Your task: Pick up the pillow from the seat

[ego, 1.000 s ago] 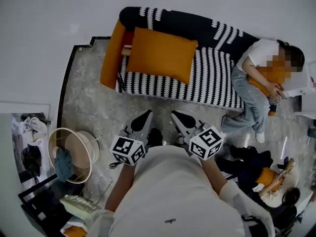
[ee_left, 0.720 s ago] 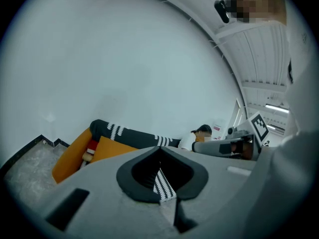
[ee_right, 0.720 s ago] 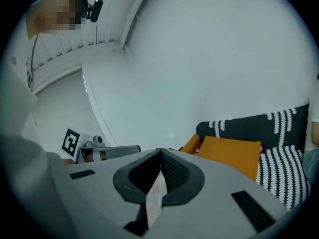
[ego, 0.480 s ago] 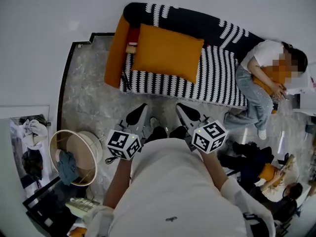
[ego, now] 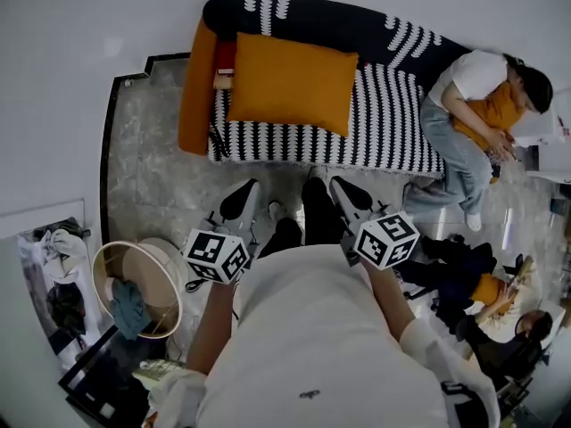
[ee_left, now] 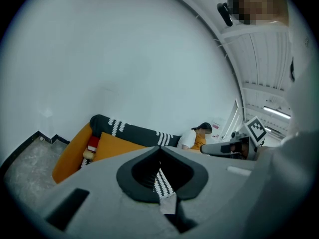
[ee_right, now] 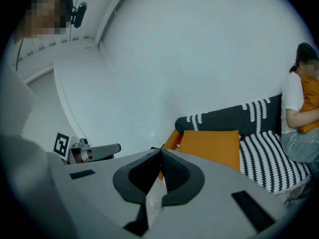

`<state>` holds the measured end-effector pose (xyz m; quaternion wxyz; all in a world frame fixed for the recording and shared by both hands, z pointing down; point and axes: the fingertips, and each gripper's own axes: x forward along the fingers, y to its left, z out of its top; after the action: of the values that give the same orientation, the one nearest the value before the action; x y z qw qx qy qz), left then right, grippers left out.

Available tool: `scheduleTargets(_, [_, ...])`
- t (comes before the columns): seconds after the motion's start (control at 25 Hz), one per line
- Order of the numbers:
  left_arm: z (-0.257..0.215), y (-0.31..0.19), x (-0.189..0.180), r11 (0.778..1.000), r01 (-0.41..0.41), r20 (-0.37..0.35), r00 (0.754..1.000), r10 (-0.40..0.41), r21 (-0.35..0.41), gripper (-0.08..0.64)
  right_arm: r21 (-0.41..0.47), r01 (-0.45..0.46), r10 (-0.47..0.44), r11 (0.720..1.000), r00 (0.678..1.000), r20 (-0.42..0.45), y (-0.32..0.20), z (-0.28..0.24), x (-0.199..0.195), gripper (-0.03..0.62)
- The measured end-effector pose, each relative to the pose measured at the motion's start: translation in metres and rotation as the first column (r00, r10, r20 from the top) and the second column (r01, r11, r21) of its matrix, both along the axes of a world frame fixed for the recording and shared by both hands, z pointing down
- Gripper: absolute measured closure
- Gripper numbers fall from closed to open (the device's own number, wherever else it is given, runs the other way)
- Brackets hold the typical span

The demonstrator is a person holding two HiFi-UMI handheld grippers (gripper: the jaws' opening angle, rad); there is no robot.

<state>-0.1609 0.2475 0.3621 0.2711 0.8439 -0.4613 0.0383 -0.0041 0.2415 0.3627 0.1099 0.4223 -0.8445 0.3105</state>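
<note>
The orange rectangular fabric pillow [ego: 293, 83] lies on the black-and-white striped sofa seat [ego: 393, 136], well ahead of both grippers. The left gripper [ego: 243, 200] and right gripper [ego: 344, 191] are pressed together and empty. Risk: arriving unopened, they would shove the pillow instead of grasping it.

The sofa [ego: 393, 136] had a black-and-white striped seat and a dark backrest [ego: 348, 34]. An orange pillow [ego: 290, 83] lay flat toward the seat's left end, its top edge against the backrest. Between it and the orange armrest [ego: 194, 87] sat a small red-and-tan item [ego: 223, 65], too small to identify. A person [ego: 459, 127] sat at the right end. The sofa stood on a grey marbled floor [ego: 156, 176], with a round pale tub [ego: 147, 270] near the floor's left edge.
</note>
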Motion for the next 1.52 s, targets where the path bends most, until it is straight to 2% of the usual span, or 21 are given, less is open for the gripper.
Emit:
scheduleTargets(0.4, [-0.005,-0.048,0.014,1.000,-0.016,0.029,0.999,0.016,-0.005,0.548,0.000,-0.028,0.028,1.000,0.999,0.038,-0.060,0.004,0.016,0.586])
scheduleTargets(0.64, [-0.005,-0.089,0.031,1.000,-0.021,0.049,0.999,0.022,-0.019,0.548,0.016,-0.008,0.007,1.000,0.998,0.059,-0.108,-0.001,0.027,0.586])
scheduleTargets(1.0, [-0.023,-0.159,0.078,0.999,-0.034,0.070,0.997,0.033,0.010,0.548,0.030,0.014,-0.016,0.999,0.996,0.083,-0.178,-0.012,0.061,0.585])
scheduleTargets(1.28, [-0.018,-0.189,0.116,1.000,-0.019,0.089,0.996,0.021,-0.024,0.548,0.007,0.049,-0.049,0.999,0.993,0.103,-0.214,-0.007,0.092,0.585])
scheduleTargets(1.52, [-0.007,-0.206,0.150,0.998,-0.006,0.108,0.994,0.013,-0.069,0.548,-0.045,0.085,-0.079,0.995,0.990,0.119,-0.234,0.012,0.114,0.585])
